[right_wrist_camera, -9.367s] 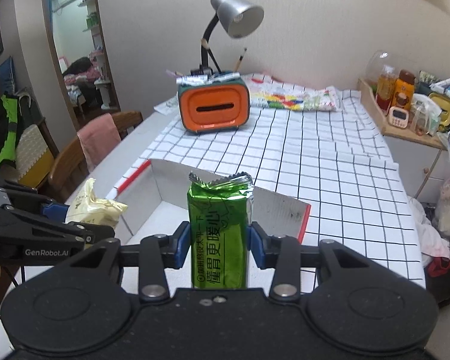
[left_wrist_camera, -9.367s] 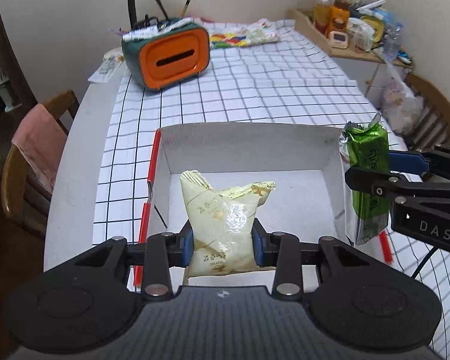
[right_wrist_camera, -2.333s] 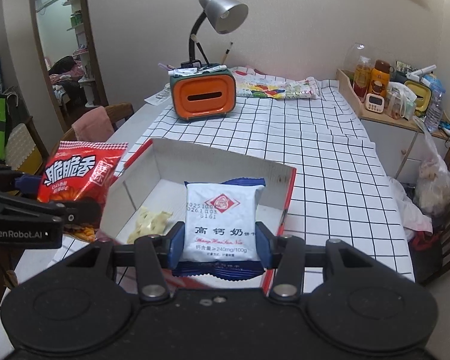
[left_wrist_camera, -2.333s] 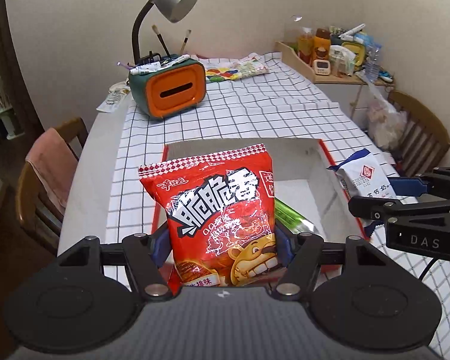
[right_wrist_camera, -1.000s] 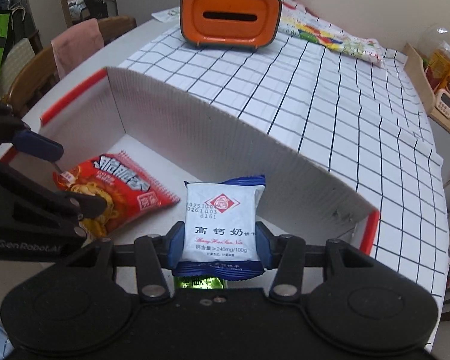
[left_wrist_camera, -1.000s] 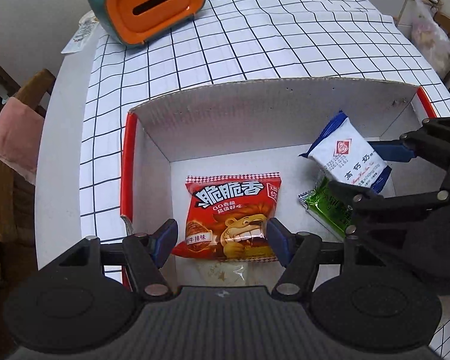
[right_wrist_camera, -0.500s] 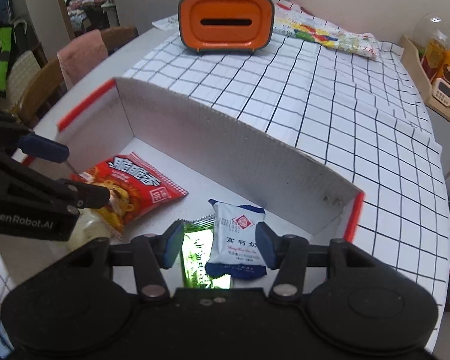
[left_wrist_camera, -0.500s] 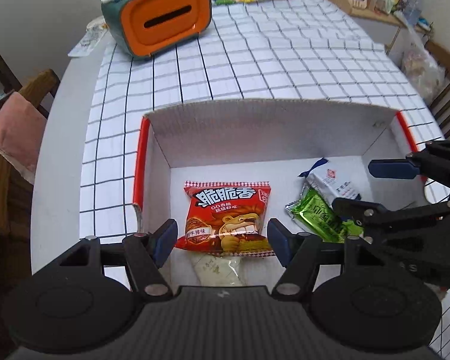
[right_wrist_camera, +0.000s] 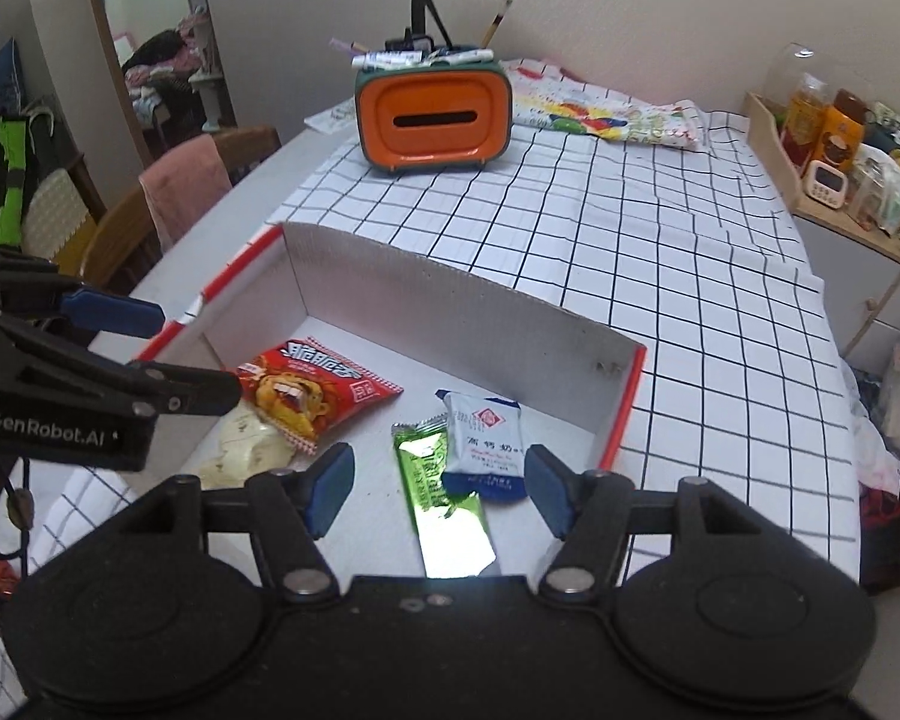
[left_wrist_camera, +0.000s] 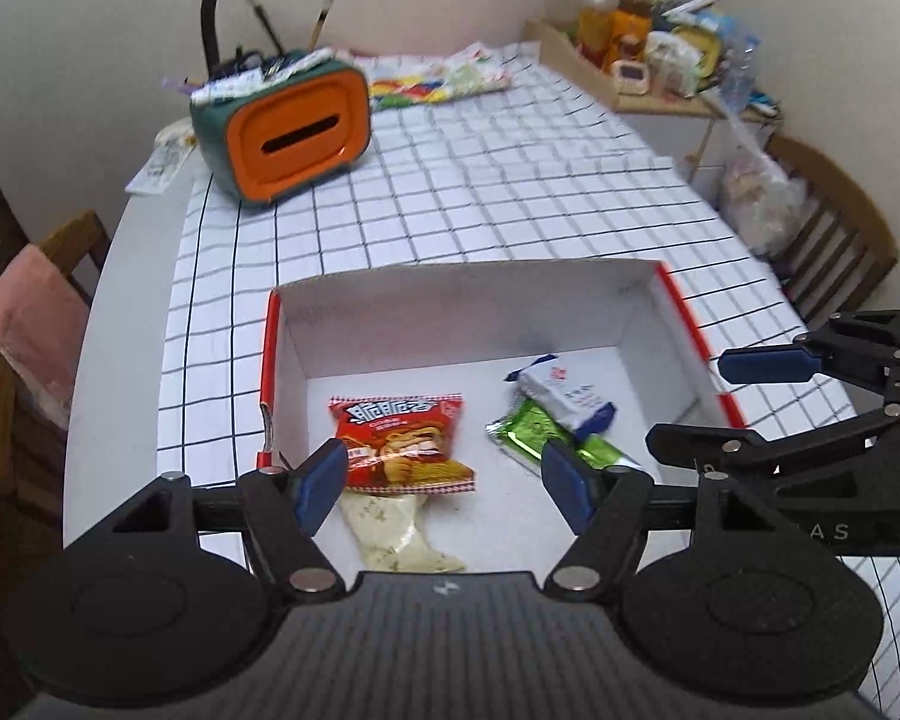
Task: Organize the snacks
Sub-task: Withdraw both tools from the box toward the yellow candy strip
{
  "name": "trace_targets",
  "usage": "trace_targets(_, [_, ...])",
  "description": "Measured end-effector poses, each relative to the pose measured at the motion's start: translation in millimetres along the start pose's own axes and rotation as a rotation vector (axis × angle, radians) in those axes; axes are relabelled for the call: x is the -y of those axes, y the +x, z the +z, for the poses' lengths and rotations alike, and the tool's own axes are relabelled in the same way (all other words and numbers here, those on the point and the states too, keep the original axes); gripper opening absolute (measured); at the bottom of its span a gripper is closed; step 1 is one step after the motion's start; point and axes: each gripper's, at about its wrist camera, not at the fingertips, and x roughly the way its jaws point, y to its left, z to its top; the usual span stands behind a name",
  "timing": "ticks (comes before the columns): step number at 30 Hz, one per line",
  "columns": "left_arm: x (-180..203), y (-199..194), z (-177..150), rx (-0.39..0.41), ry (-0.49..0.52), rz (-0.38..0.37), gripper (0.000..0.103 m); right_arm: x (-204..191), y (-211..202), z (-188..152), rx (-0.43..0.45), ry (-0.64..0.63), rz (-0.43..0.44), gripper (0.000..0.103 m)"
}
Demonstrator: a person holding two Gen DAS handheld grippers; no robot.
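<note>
A white cardboard box with red edges sits on the checked tablecloth. Inside lie a red snack bag, a pale yellow packet partly under it, a green packet and a white-and-blue packet resting on the green one. My left gripper is open and empty above the box's near edge. My right gripper is open and empty above the green and white packets; it also shows in the left wrist view.
An orange and green tissue box with pens and a desk lamp stands at the table's far end. A colourful bag lies behind it. A side shelf with bottles is at the right. Wooden chairs stand on both sides.
Both grippers have pulled back and up from the box, empty. The red bag and the white-and-blue packet, let go earlier, lie still in the box.
</note>
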Motion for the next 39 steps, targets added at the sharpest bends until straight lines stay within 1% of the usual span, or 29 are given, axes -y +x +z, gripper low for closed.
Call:
trace_targets(3, [5.0, -12.7, -6.6, 0.02, 0.017, -0.022, 0.072, -3.8, -14.1, -7.1, 0.019, 0.009, -0.005, 0.067])
trace_targets(7, [9.3, -30.0, -19.0, 0.051, 0.037, -0.044, 0.076, -9.7, -32.2, -16.2, 0.043, 0.034, 0.001, 0.073])
trace_targets(11, [11.7, -45.7, -32.9, 0.076, 0.055, -0.058, 0.076, -17.7, -47.8, -27.0, 0.059, 0.045, 0.002, 0.075])
trace_targets(15, [11.3, -58.2, -46.8, 0.092, 0.064, -0.067, 0.082, -26.4, -60.1, -40.0, 0.066, 0.056, 0.0, 0.079])
trace_targets(17, [10.6, -63.6, -53.8, 0.101, 0.068, -0.066, 0.083, -31.2, -66.4, -47.2, 0.073, 0.062, 0.008, 0.085])
trace_targets(21, [10.7, -72.9, -68.6, 0.112, 0.085, -0.075, 0.084, -43.8, -77.1, -61.4, 0.085, 0.056, 0.017, 0.091])
trace_targets(22, [11.3, -75.3, -72.9, 0.117, 0.094, -0.076, 0.084, -47.4, -79.4, -65.3, 0.087, 0.049, 0.019, 0.094])
trace_targets(26, [16.4, -83.1, -90.6, 0.142, 0.145, -0.067, 0.085, -58.7, -86.5, -81.9, 0.095, 0.036, 0.036, 0.098])
trace_targets(29, [18.8, -84.6, -104.1, 0.139, 0.182, -0.088, 0.086, -63.3, -89.9, -96.5, 0.094, 0.044, 0.04, 0.102])
trace_targets(35, [22.2, -78.7, -130.1, 0.108, 0.258, -0.126, 0.087, -67.6, -94.0, -124.1, 0.068, 0.089, 0.045, 0.103])
trace_targets(39, [26.2, -73.1, -142.9, 0.094, 0.353, -0.137, 0.087, -72.5, -98.6, -143.5, 0.056, 0.107, 0.045, 0.103])
